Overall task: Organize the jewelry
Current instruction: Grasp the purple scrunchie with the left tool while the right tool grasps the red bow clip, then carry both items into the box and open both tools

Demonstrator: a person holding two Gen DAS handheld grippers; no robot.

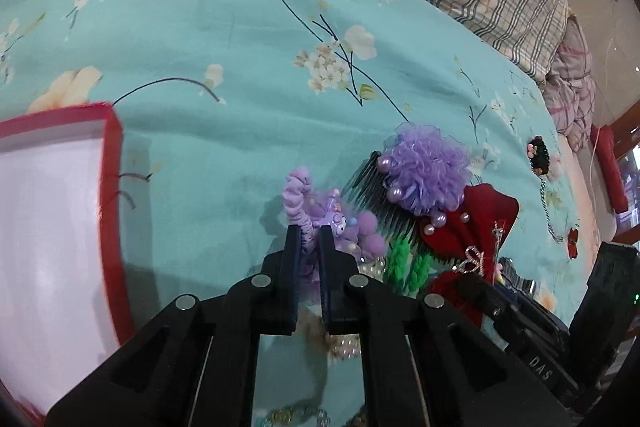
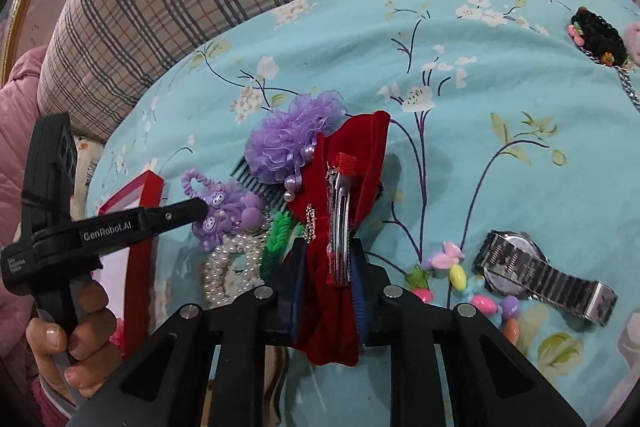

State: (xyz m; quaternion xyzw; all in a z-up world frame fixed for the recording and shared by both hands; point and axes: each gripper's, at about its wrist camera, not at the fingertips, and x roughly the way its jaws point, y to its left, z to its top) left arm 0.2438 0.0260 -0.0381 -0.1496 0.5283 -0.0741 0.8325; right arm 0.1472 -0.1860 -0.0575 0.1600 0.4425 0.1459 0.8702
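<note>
Turquoise floral bedspread [image 1: 240, 39], red-rimmed box [image 1: 114, 187] at left, L gripper [image 1: 309, 239] clamped on purple hair tie [image 1: 298, 195], R gripper [image 2: 326, 267] pinching red velvet bow clip [image 2: 348, 163] betw. pads, pile adj.

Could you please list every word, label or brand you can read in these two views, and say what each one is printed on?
"GenRobot.AI": white lettering on the left gripper's black arm, right wrist view.
"DAS": raised letters on the black body of the right gripper, left wrist view.
Small white print on the left gripper's handle end: too small to read.
Wristwatch dial: glare, unreadable.
</note>
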